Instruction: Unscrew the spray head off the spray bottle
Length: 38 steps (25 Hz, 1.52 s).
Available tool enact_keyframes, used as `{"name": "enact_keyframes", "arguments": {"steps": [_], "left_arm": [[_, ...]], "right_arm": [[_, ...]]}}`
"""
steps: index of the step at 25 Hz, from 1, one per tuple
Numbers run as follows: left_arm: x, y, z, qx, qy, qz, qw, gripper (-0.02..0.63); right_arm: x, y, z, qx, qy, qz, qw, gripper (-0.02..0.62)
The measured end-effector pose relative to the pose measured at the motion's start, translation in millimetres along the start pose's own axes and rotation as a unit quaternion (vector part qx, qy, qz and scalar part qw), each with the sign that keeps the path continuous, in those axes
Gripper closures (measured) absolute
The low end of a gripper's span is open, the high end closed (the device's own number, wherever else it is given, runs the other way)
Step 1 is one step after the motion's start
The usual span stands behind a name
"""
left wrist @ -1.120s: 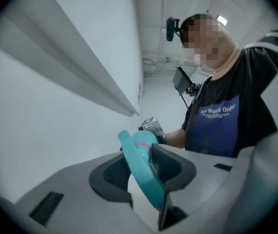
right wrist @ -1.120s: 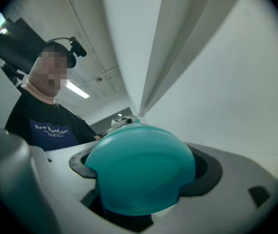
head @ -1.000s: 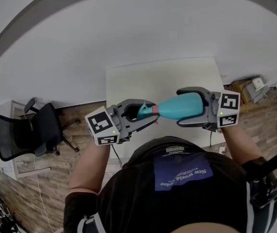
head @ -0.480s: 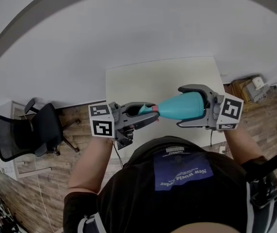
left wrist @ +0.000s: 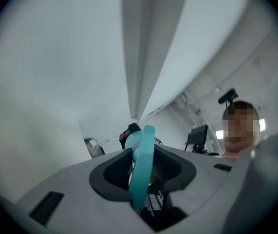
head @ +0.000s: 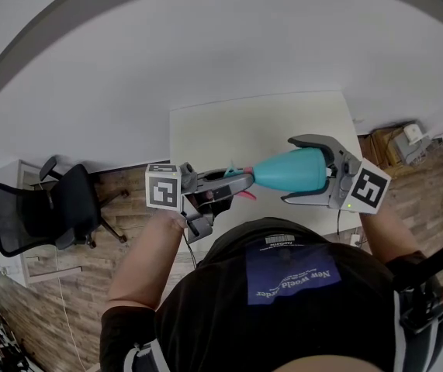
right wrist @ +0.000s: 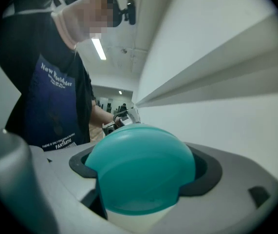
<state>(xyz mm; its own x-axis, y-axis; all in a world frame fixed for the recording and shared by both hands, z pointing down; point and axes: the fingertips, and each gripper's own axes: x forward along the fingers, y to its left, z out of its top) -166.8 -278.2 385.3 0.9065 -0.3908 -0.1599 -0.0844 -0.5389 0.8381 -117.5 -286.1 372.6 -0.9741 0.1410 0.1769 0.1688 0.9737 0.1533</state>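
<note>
Out past the person's chest, the left gripper (head: 240, 183) stays clamped on the teal spray head (head: 230, 173) but has rolled since a second ago: its marker cube (head: 164, 187) shows another face, and the pink trigger (head: 247, 195) shows more plainly below the jaws. The right gripper (head: 287, 170) has rolled too, still squeezing the body of the spray bottle (head: 292, 170), held level in the air. Beneath lies the white table (head: 229, 126), unchanged
</note>
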Motion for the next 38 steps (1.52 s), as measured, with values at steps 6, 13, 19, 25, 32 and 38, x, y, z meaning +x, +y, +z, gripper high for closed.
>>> {"name": "enact_keyframes", "arguments": {"steps": [6, 13, 19, 25, 32, 38], "left_arm": [[2.5, 3.5, 4.8, -0.052, -0.042, 0.008, 0.9977, 0.472], [-3.3, -7.9, 13.1, 0.087, -0.024, 0.027, 0.9956, 0.457], [-9.1, -22.5, 9.7, 0.174, -0.003, 0.017, 0.9847, 0.374], [-11.1, -26.4, 4.8, 0.201, 0.023, 0.020, 0.9790, 0.357], [-32.4, -31.5, 25.7, 0.313, 0.007, 0.071, 0.9472, 0.357], [-30.0, -24.5, 14.2, 0.553, 0.100, 0.145, 0.8144, 0.357]], "right_arm": [[-3.8, -6.5, -4.3, 0.046, -0.017, -0.008, 0.999, 0.144], [-8.8, -18.3, -25.4, 0.240, -0.071, 0.025, 0.968, 0.144], [-11.5, -13.6, -32.0, 0.316, -0.092, 0.058, 0.942, 0.144], [-10.4, -11.0, -32.7, 0.334, -0.090, 0.075, 0.935, 0.144], [-21.3, -16.0, -40.7, 0.377, -0.102, 0.073, 0.918, 0.143], [-28.6, -15.8, -51.5, 0.469, -0.122, 0.107, 0.868, 0.143]]}}
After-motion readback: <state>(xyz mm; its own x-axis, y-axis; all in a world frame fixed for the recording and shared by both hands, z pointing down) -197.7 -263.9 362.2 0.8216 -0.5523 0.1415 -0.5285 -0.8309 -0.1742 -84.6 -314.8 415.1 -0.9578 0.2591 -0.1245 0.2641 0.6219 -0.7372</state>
